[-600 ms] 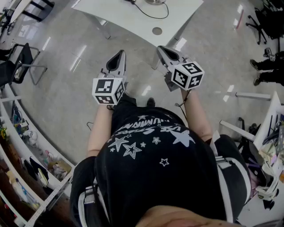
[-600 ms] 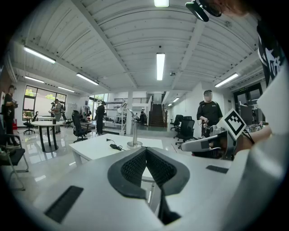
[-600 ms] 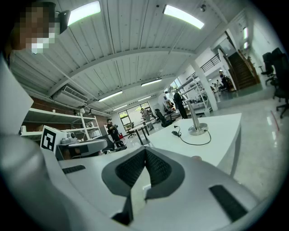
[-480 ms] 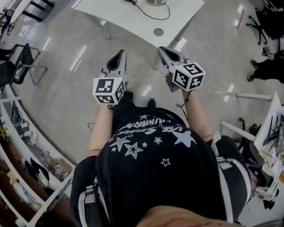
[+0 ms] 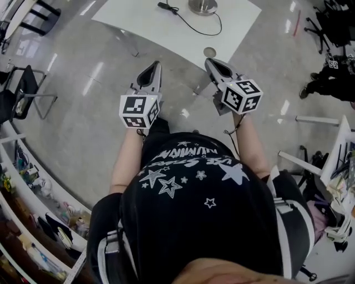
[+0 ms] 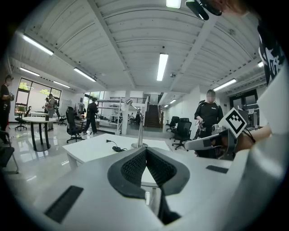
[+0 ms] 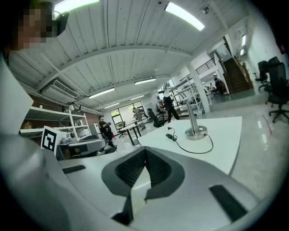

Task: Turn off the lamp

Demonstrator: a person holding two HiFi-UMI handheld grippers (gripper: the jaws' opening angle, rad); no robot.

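Approaching: the white table [image 5: 166, 30] fills more of the head view than it did half a second ago. The lamp [image 5: 202, 6] base, then cut off by the top edge, now shows whole. The person appears to be walking up to it.
Meaning for task: still the transit step, in my judgement. Nothing has been touched, and the lamp looks well apart from both grippers.
Lamp location: on the far part of the table, ahead of both grippers. It has a round metal base with an upright pole, and its head is out of the head view.
Left gripper [image 5: 153, 69]: fingers closed tip to tip, nothing between them.
Right gripper [image 5: 216, 65]: the same, pads meeting, carrying nothing.
Cable [image 5: 194, 25]: runs from the base to a small dark block [image 5: 164, 6]. Whether that is a switch or a plug, I cannot tell.
Count: lamps 1; cables 1; dark blocks 1; tables bearing the lamp 1; grippers 2; marker cubes [image 5: 138, 111] 2.
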